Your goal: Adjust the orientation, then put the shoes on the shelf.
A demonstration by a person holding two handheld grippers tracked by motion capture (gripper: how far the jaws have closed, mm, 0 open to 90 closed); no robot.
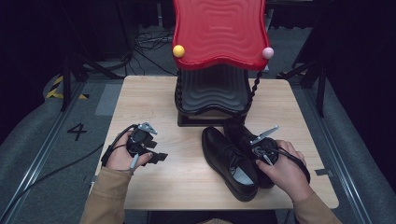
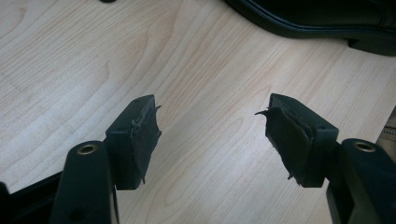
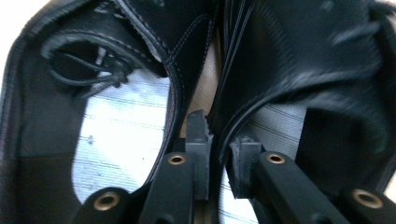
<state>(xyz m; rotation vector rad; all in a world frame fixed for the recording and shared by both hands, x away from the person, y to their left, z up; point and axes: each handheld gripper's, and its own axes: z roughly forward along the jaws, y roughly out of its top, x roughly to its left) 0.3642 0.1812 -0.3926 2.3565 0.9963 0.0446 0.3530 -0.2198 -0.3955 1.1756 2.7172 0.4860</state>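
Two black shoes (image 1: 229, 161) are lying side by side on the right half of the wooden table (image 1: 187, 177), long axes running diagonally, toes pointing up-left toward the red-topped stand (image 1: 218, 32). The right gripper (image 3: 218, 140) is pinching narrowly on the right shoe's inner collar (image 3: 243, 116). The left gripper (image 2: 212, 135) is hovering spread wide over bare wood.

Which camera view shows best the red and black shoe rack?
The high view: the shoe rack stands whole at the table's far edge, behind the two black shoes. The gripper views look at the tabletop and shoes.
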